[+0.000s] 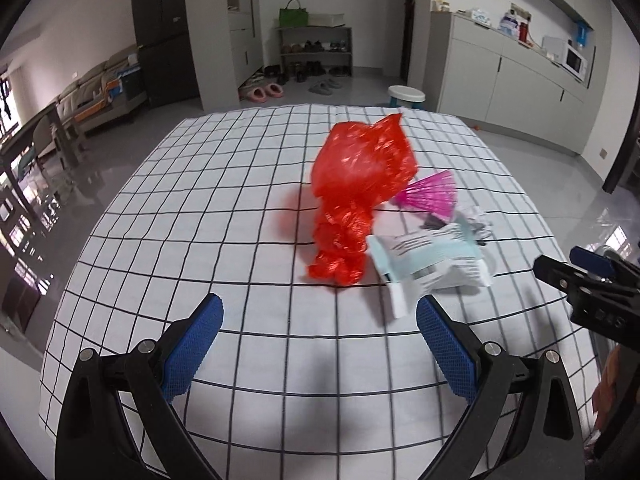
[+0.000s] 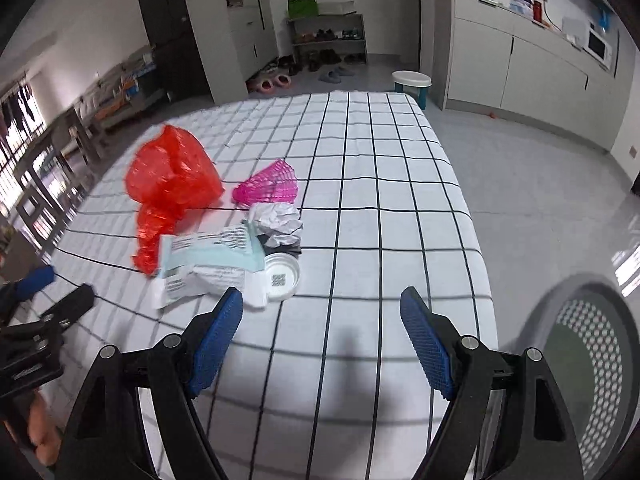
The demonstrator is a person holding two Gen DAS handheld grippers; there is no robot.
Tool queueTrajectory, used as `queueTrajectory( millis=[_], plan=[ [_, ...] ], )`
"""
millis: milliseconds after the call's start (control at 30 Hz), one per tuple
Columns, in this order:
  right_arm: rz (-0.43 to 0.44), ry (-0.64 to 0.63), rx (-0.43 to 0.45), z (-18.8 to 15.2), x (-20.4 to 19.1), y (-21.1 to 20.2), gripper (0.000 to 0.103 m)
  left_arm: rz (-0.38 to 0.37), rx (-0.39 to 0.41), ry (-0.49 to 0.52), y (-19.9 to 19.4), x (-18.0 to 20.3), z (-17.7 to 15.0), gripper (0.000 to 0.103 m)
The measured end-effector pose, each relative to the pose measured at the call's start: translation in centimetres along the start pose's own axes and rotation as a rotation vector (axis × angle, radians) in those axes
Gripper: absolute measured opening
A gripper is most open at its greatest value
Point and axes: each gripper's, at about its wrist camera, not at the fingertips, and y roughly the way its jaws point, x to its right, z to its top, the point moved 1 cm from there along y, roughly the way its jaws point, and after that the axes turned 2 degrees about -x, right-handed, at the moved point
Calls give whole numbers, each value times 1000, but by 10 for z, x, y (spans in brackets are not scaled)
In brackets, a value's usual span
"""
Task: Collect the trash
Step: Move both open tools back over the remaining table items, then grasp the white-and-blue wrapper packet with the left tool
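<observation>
Five pieces of trash lie bunched near the middle of the checked surface point(image 2: 400, 200), well short of both tools. Red plastic bag point(image 2: 170, 184): crinkled film, very light, limp, slippery; best pinched at a bunched fold or its twisted lower end. Pink mesh piece point(image 2: 270, 186): fan-shaped, thin, probably springy; take by the narrow end. Pale blue-and-white packet point(image 2: 208, 260): flat, soft, puffy; grip a sealed edge, since its face would likely slide. Crumpled paper ball point(image 2: 280, 220): light, compressible, sits touching the packet; squeeze anywhere. White round lid point(image 2: 282, 276): stiff, shallow, lies flat just beside the packet; needs a rim pinch. Left hand-held gripper point(image 1: 320, 328) hovers with pads spread apart, empty. Right hand-held gripper point(image 2: 322, 320) likewise stands wide, nothing between its pads. A perforated bin point(image 2: 588, 360) sits off the surface's right edge.
</observation>
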Motion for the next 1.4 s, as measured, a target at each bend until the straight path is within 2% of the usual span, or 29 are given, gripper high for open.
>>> queueTrajectory(
  millis=[200,367,600,733,1167,1267,1400],
  plan=[
    [-25,-5,-28,17,1,29,77,3,-5,-55,6,-13,-2,95],
    [-61,-24,-26,29,-3,45,77,18,3,-63,8,-12,1,95],
    [-62,-79,-67,26,-14,61,77,26,-8,-83,14,-16,1,95],
    [-65,-131,-58,17,-26,56,77,34,-7,-92,14,-17,1,95],
    [39,-196,-94,-14,-63,36,77,65,5,-115,11,-25,1,95],
    [76,-213,-109,-23,-75,32,77,66,9,-125,9,-27,1,95],
    [180,-204,-160,-35,-87,30,77,61,10,-132,7,-28,1,95]
  ],
)
